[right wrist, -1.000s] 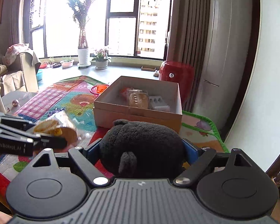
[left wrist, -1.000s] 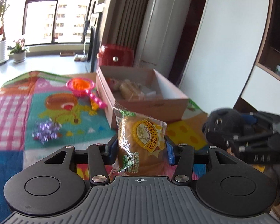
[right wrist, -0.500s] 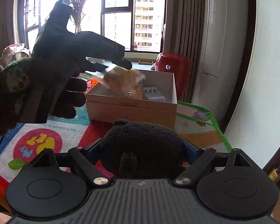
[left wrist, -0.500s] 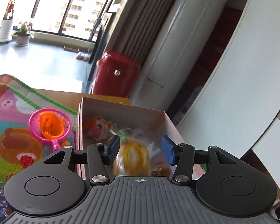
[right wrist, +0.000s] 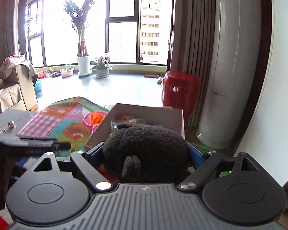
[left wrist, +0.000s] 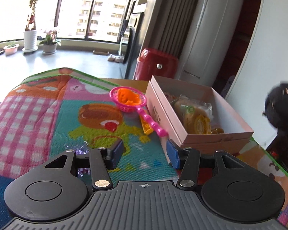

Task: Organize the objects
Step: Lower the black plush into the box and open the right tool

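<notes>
Plush toy, black, clamped in my right gripper jaws, just before box. Left gripper jaws apart, holding nothing, above mat. I carry plush over box rim, lower beside bread packet, only then release.
</notes>
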A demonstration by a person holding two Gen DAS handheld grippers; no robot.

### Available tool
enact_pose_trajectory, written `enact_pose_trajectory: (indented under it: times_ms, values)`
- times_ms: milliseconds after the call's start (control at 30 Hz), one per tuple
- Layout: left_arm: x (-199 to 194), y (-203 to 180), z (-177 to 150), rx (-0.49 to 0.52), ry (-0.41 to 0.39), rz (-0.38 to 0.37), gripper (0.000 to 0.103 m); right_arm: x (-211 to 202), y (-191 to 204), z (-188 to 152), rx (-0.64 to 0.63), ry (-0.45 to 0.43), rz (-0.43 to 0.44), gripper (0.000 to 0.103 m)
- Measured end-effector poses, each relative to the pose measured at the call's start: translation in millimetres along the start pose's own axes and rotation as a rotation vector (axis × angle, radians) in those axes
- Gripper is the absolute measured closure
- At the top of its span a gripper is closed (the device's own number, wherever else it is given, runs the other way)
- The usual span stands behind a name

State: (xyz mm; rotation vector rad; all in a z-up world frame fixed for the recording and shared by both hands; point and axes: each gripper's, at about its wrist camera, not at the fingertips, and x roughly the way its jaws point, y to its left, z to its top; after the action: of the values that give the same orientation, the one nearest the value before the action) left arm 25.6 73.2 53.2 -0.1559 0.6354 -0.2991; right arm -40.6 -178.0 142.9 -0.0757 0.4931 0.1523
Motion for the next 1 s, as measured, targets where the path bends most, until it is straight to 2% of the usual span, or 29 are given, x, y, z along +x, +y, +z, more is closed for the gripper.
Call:
enact_pose_trajectory:
  times_ms: [233, 267, 333, 433, 600, 733, 833, 933, 1000]
  values:
    - [-9, 2, -7, -0.004, 0.006, -0.024, 0.049, 39, -4, 92, 0.075, -0.106, -0.032, 0.016]
    - [-8, 2, -8, 0.000, 0.008, -0.024, 0.049, 48, -7, 98, 0.092, -0.110, -0.036, 0.015]
    - [-7, 4, -9, -0.001, 0.013, -0.024, 0.049, 72, -10, 103, 0.106, -0.055, -0.042, 0.008]
    - [-7, 6, -10, -0.008, 0.013, -0.033, 0.049, 100, -14, 83, 0.130, 0.043, -0.068, 0.005]
    - [-13, 13, -14, -0.004, 0.004, -0.052, 0.049, 104, -17, 38, 0.137, 0.113, -0.059, 0.005]
    - [-26, 29, -27, 0.039, -0.011, -0.072, 0.049, 87, -16, 0, 0.086, 0.116, -0.081, 0.002]
    - [-30, 39, -36, 0.070, 0.010, -0.067, 0.049, 77, -18, -31, 0.056, 0.103, -0.097, 0.000]
    - [-29, 43, -32, 0.020, 0.002, -0.054, 0.049, 69, -17, -58, 0.065, 0.100, -0.103, 0.000]
    - [-24, 39, -20, -0.032, -0.012, -0.096, 0.049, 66, -15, -72, 0.094, 0.100, -0.093, 0.000]
